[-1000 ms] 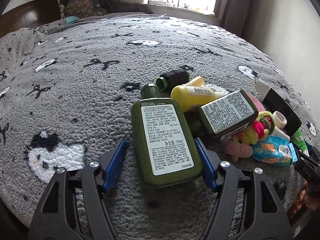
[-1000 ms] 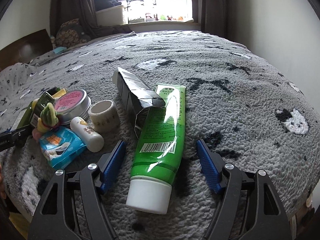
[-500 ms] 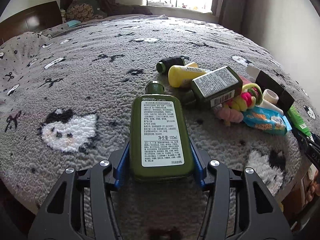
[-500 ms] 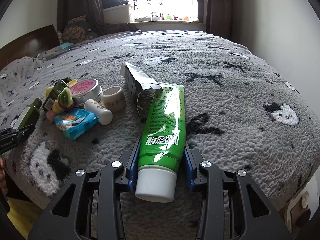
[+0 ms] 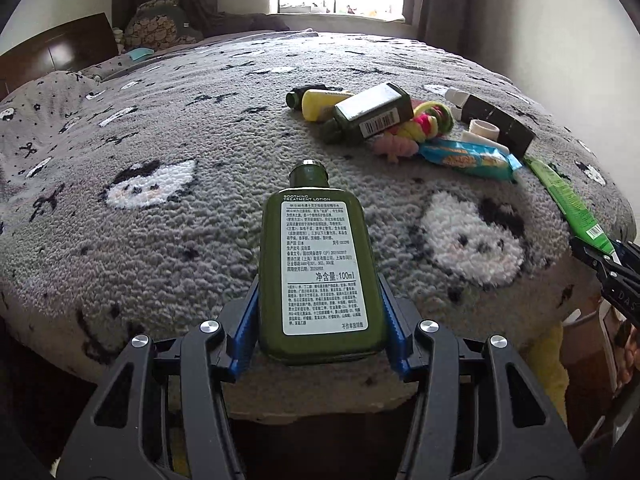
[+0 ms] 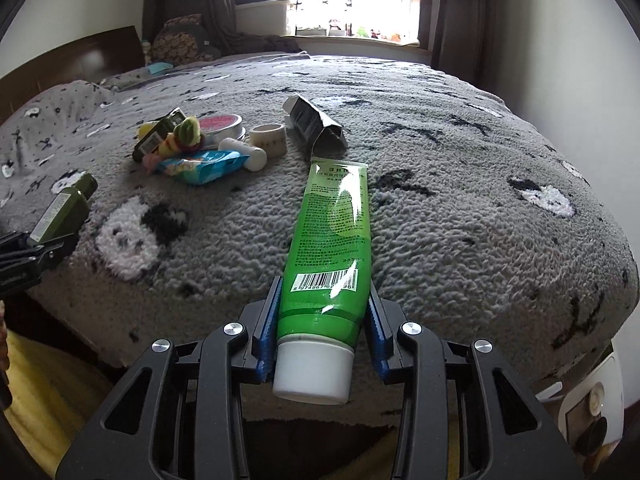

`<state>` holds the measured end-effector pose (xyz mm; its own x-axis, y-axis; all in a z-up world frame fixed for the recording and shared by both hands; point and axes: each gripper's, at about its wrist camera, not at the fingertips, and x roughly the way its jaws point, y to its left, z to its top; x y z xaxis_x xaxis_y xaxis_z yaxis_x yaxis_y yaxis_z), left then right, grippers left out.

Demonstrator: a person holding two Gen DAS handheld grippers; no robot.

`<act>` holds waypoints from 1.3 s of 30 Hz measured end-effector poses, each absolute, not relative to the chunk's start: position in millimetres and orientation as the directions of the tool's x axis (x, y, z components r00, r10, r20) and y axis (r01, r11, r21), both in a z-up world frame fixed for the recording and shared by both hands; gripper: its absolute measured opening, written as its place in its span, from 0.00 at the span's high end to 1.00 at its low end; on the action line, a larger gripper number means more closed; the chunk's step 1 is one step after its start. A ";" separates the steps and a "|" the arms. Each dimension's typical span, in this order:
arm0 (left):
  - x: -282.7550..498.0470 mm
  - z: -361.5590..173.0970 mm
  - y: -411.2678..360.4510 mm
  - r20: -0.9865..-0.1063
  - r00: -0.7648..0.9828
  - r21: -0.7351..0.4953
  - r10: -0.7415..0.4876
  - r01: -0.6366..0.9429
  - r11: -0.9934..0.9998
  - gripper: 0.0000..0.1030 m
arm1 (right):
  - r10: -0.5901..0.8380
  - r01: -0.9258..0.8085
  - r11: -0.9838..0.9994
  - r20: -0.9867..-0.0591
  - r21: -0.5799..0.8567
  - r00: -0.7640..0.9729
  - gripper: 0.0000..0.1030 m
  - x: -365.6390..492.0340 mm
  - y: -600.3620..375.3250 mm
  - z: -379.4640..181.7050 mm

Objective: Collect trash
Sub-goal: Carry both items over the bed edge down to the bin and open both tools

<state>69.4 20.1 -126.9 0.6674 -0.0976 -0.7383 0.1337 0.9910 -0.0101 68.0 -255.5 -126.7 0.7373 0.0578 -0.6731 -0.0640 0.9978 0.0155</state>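
My left gripper is shut on a dark green lotion bottle with a white label, held past the near edge of the grey bed. My right gripper is shut on a bright green tube with a white cap, also held over the bed's near edge. The tube shows at the right of the left wrist view. The bottle shows at the left of the right wrist view.
A pile stays on the bed: a second green bottle, a yellow bottle, a blue snack wrapper, a colourful toy, a dark carton, a tape roll, a pink tin. A white device stands below right.
Both grippers closed, the left on the lotion bottle and the right on the green tube, then drew back and lifted them toward the bed's near edge, away from the pile.
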 end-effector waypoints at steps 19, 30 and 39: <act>-7.5 -173.8 -15.7 -0.809 0.541 -0.079 -0.231 0.288 0.954 0.53 | 0.248 -0.231 0.964 -0.743 0.128 0.622 0.64 19.3 -222.7 -154.4; -9.7 -239.8 -44.6 -0.899 0.373 -0.088 -0.228 0.357 0.930 0.54 | 0.252 -0.258 0.957 -0.820 0.132 0.514 0.65 17.1 -200.8 -200.1; -16.1 -256.0 -42.0 -0.918 0.342 -0.074 -0.202 0.351 0.933 0.53 | 0.267 -0.261 0.952 -0.856 0.162 0.442 0.66 14.3 -198.0 -224.6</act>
